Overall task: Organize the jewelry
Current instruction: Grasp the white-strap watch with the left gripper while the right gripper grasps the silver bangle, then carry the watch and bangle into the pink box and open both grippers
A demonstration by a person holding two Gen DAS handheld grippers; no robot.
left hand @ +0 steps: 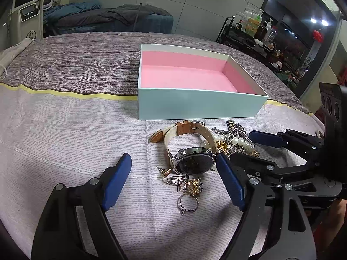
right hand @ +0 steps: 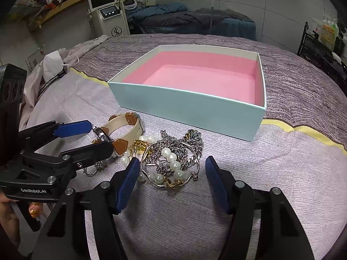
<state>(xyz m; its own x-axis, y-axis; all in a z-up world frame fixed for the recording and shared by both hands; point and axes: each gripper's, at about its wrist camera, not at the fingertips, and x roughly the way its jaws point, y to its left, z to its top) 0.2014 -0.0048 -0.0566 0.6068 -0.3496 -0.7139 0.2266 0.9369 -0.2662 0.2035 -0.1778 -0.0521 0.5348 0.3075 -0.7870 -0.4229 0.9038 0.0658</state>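
A pale blue cardboard box with a pink lining [left hand: 201,101] stands open on the desk, which is covered by a lilac and grey woven cloth [left hand: 65,130] crossed by a yellow stripe. The box holds nothing that shows in either view. Just in front of its near wall lies the jewelry in a loose heap.

The left gripper [left hand: 173,182] hovers low over the near end of the heap with its jaws wide and nothing between the blue pads. Between them lies a round silver watch with a dark face and a cream and tan leather strap [left hand: 193,162], its strap looping back toward the box. Nearer the camera sit a silver ring with a small stone [left hand: 188,203] and a few small gold and silver earrings [left hand: 184,183] (tangled, so their number is unclear).

The right gripper [right hand: 171,182] is beside it, its jaws also wide and empty, framing a thin silver bangle [right hand: 195,169] that lies over a strand of white pearls [right hand: 171,162], silver chains [right hand: 190,143] and a gold link chain [right hand: 141,145]. In the right wrist view the left gripper's tips reach to the watch, one finger crossing in front of it. A white face mask [right hand: 54,60] rests at the far left edge of the cloth.
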